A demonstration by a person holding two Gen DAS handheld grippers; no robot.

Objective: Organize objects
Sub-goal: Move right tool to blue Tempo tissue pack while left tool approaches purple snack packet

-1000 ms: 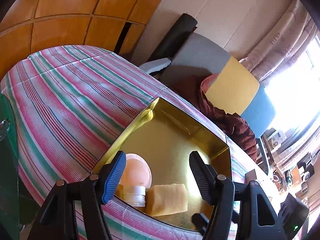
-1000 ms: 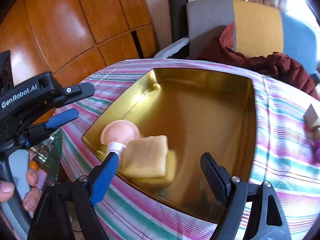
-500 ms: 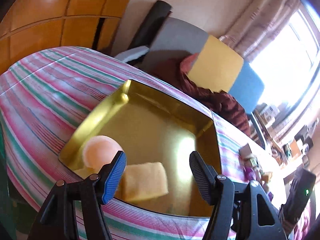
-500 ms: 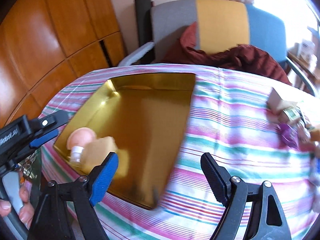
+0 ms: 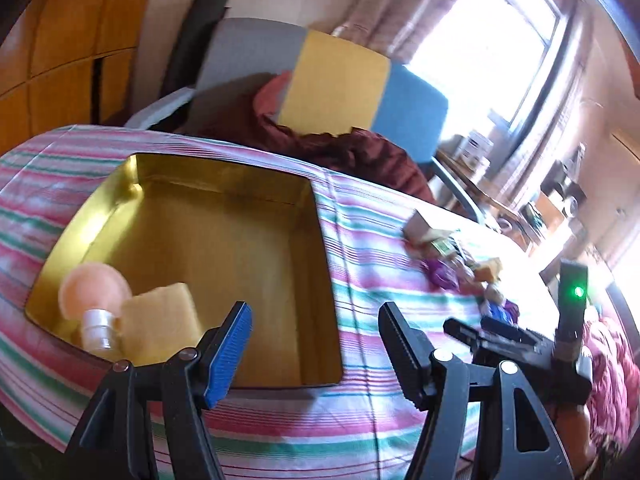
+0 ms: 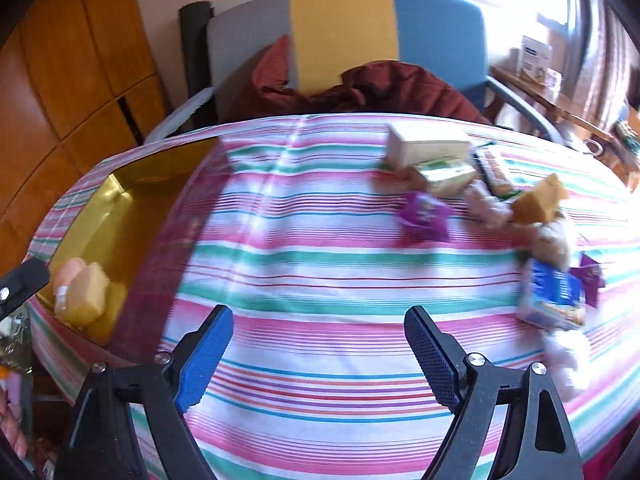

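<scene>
We judge that we are between placements: both hands are empty and the next object must be fetched from the loose pile. The shallow gold metal tray (image 5: 224, 184) is our landmark on the striped cloth-covered surface (image 6: 320, 264). In its near left corner lie a yellow sponge block (image 5: 160, 324), a round peach-coloured puff (image 5: 94, 290) and a small white bottle cap (image 5: 96, 330). Well to the right of the tray sit the unsorted things: a pale cardboard box (image 6: 428, 146), a purple foil packet (image 6: 424, 214), a blue printed packet (image 6: 552, 294). The right hand-held gripper (image 6: 318, 354) is released, its jaws opening over bare cloth, the pile ahead and to its right. The left hand-held gripper (image 5: 316, 354) is released at the tray's near right corner. Next we must carry the right one over a single item and align its jaws
</scene>
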